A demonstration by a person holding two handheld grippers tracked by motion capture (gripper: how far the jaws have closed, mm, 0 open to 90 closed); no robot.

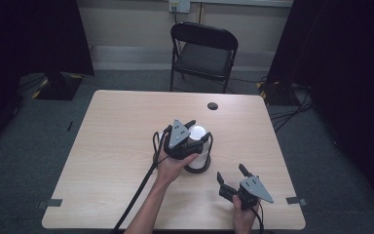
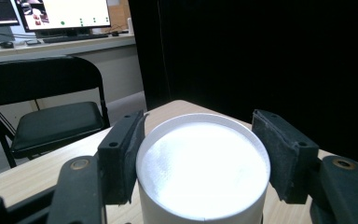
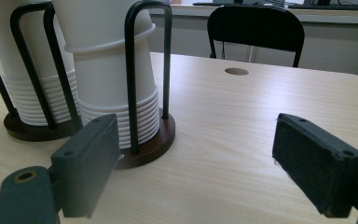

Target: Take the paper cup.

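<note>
Firmly clamped — left gripper [image 1: 191, 129] on top cup [image 2: 202, 165]

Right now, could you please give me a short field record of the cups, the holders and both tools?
work: lifting a cup off a stack
top white paper cup: upside down, between the left tool's pads
left tool: shut on that cup
right tool: open, empty, beside the stacks
black wire cup holders with round dark bases: two, side by side
table: light wood
</note>
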